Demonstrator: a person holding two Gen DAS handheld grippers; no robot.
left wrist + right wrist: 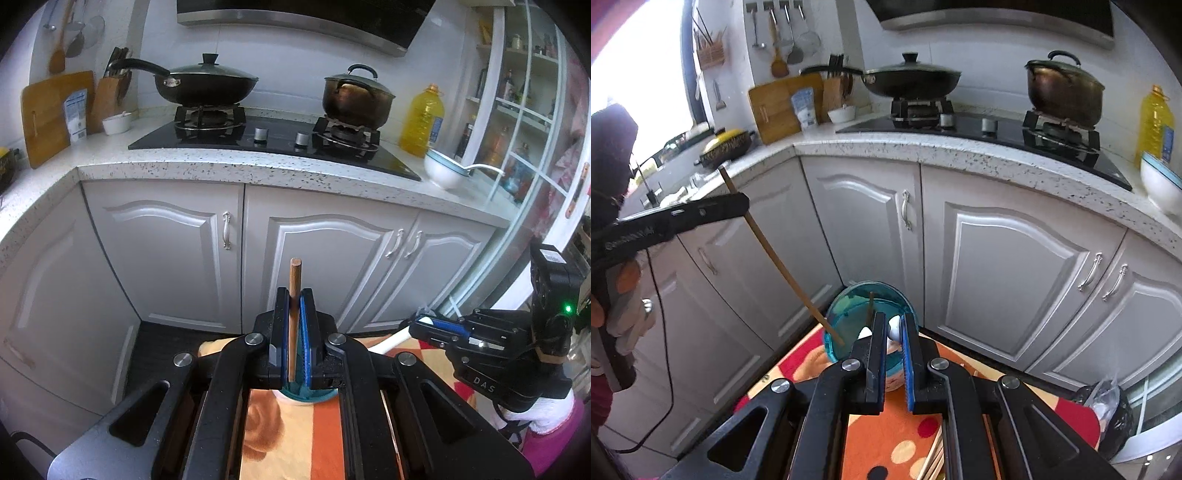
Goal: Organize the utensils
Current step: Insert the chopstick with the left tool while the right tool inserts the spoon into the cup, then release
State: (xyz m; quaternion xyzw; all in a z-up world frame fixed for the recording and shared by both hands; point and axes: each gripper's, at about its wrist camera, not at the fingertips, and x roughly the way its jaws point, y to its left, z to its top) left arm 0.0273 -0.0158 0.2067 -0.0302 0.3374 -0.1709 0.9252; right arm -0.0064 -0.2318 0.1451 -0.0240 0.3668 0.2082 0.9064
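My left gripper is shut on a wooden chopstick and holds it upright over a teal cup. From the right wrist view, the left gripper holds that chopstick slanted, its lower tip inside the teal cup. A second chopstick stands in the cup. My right gripper is shut on a white spoon just above the cup's rim. In the left wrist view the right gripper holds the spoon's white handle.
The cup stands on a table with an orange patterned cloth. More chopsticks lie on it below my right gripper. White cabinets and a speckled counter with a stove, pan and pot stand behind. A white bowl with a ladle sits at the counter's right.
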